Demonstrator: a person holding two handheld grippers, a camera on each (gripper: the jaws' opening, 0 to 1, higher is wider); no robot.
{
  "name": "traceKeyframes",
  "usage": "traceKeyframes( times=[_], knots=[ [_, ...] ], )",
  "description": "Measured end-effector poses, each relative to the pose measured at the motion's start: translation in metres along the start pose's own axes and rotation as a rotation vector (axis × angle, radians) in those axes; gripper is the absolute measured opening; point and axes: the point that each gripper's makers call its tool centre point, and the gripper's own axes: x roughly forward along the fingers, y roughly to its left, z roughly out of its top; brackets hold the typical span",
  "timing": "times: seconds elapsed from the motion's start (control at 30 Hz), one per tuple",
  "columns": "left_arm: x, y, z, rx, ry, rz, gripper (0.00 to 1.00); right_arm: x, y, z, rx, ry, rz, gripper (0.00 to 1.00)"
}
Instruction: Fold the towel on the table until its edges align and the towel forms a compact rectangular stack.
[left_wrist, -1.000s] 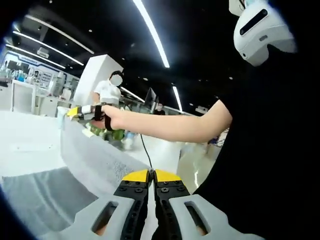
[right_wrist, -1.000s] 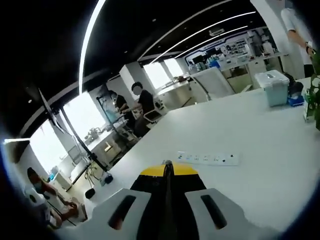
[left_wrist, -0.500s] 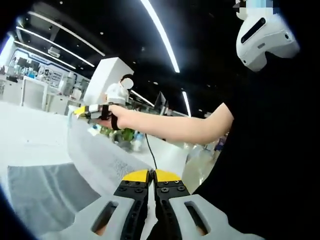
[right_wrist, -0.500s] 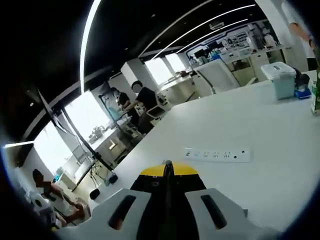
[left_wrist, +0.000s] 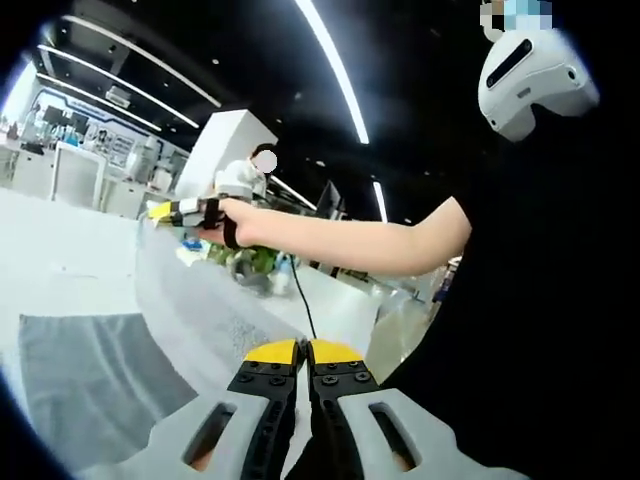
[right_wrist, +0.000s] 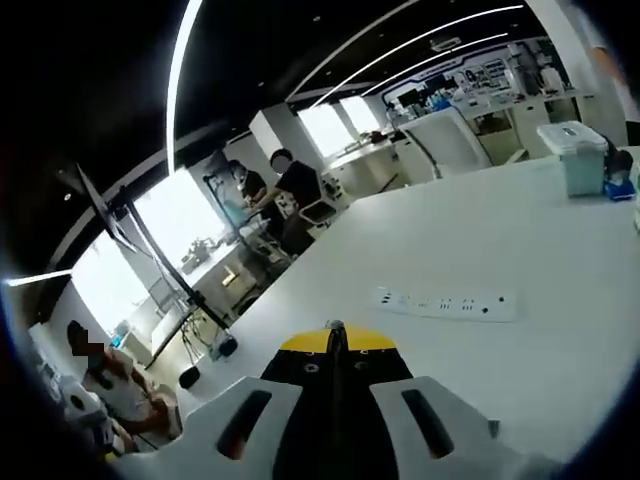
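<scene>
A grey towel (left_wrist: 95, 375) lies partly flat on the white table (left_wrist: 60, 270). One of its edges (left_wrist: 195, 300) is lifted and stretched taut between the two grippers. My left gripper (left_wrist: 302, 352) has its yellow-tipped jaws shut on the near end of that edge. The right gripper (left_wrist: 172, 212), held by a person's hand at the far end of a bare arm, is shut on the other corner. In the right gripper view, my right gripper (right_wrist: 335, 342) shows closed jaws with a thin sliver of cloth between them.
A white power strip (right_wrist: 445, 303) lies on the table (right_wrist: 520, 250) ahead of the right gripper. A pale storage box (right_wrist: 585, 155) stands at the far right. Green plants (left_wrist: 245, 262) stand behind the towel. Several people sit at desks beyond the table edge.
Both hands have shifted slightly while keeping the towel edge taut. The flat part of the towel now sits lower in the left gripper view, and the right gripper view has swung a little.
</scene>
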Motion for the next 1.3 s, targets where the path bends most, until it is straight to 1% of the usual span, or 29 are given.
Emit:
traceKeyframes(
  times=[0.07,0.1,0.2,0.33,0.5,0.57,0.7,0.83,0.97,1.03,1.1,1.17,1.23,1.3],
  knots=[
    [-0.004,0.002,0.001,-0.007,-0.011,0.008,0.02,0.004,-0.005,0.001,0.003,0.005,-0.002,0.00],
    [-0.007,0.004,0.002,-0.021,-0.028,0.015,0.02,0.006,-0.007,0.001,0.004,0.008,-0.004,0.00],
    [-0.016,0.010,0.001,-0.062,-0.053,0.031,0.02,0.010,-0.009,0.001,0.003,0.018,-0.005,0.00],
    [-0.031,0.015,-0.001,-0.091,-0.074,0.048,0.02,0.017,-0.004,-0.002,0.009,0.033,0.010,0.00],
    [-0.043,0.019,0.001,-0.132,-0.109,0.057,0.02,0.027,0.005,-0.002,-0.003,0.040,0.028,0.00],
    [-0.046,0.020,0.001,-0.136,-0.113,0.067,0.02,0.030,0.008,-0.003,-0.007,0.045,0.034,0.00],
    [-0.055,0.024,-0.008,-0.143,-0.099,0.113,0.02,0.036,0.014,-0.008,-0.004,0.064,0.049,0.00],
    [-0.065,0.025,-0.013,-0.172,-0.105,0.143,0.02,0.041,0.024,-0.012,-0.010,0.074,0.068,0.00],
    [-0.073,0.026,-0.016,-0.179,-0.096,0.170,0.02,0.049,0.034,-0.015,-0.017,0.088,0.091,0.00],
    [-0.078,0.031,-0.020,-0.187,-0.083,0.198,0.02,0.054,0.037,-0.015,-0.019,0.090,0.099,0.00],
    [-0.081,0.033,-0.024,-0.188,-0.071,0.213,0.02,0.058,0.042,-0.017,-0.023,0.097,0.108,0.00],
    [-0.083,0.035,-0.029,-0.189,-0.053,0.223,0.02,0.064,0.048,-0.023,-0.038,0.113,0.117,0.00],
    [-0.086,0.038,-0.036,-0.192,-0.028,0.242,0.02,0.071,0.051,-0.030,-0.082,0.142,0.115,0.00],
    [-0.089,0.041,-0.040,-0.200,-0.022,0.258,0.02,0.077,0.052,-0.033,-0.086,0.154,0.113,0.00]
  ],
)
